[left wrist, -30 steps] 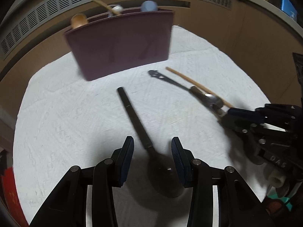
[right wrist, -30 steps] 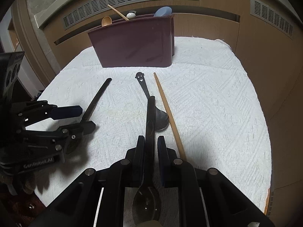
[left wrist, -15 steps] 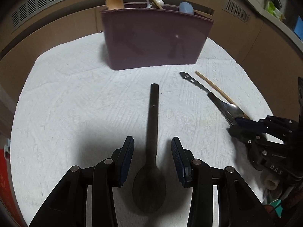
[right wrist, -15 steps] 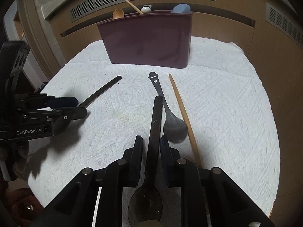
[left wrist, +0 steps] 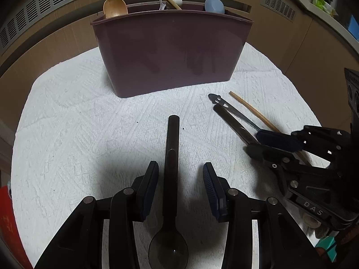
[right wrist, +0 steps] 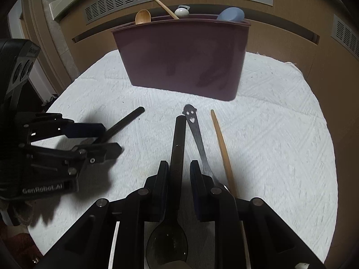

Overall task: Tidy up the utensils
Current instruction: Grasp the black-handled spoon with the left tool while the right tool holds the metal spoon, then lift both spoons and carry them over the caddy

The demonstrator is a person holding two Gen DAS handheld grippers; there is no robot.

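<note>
Looking along my left gripper [left wrist: 180, 174], I see its jaws spread wide, straddling the handle of a dark translucent plastic spoon [left wrist: 171, 157] that lies flat on the white textured cloth [left wrist: 74, 139], pads clear of it. My right gripper [right wrist: 179, 172] has just been opening; a second dark plastic spoon [right wrist: 178, 143] sits between its pads with small gaps either side. Just beside it lie a metal spoon with a smiley-face handle [right wrist: 195, 130] and a wooden chopstick [right wrist: 221, 141]. Beyond stands the maroon plastic utensil caddy [right wrist: 184, 60], holding a wooden spoon [right wrist: 143, 16] and other utensils.
</note>
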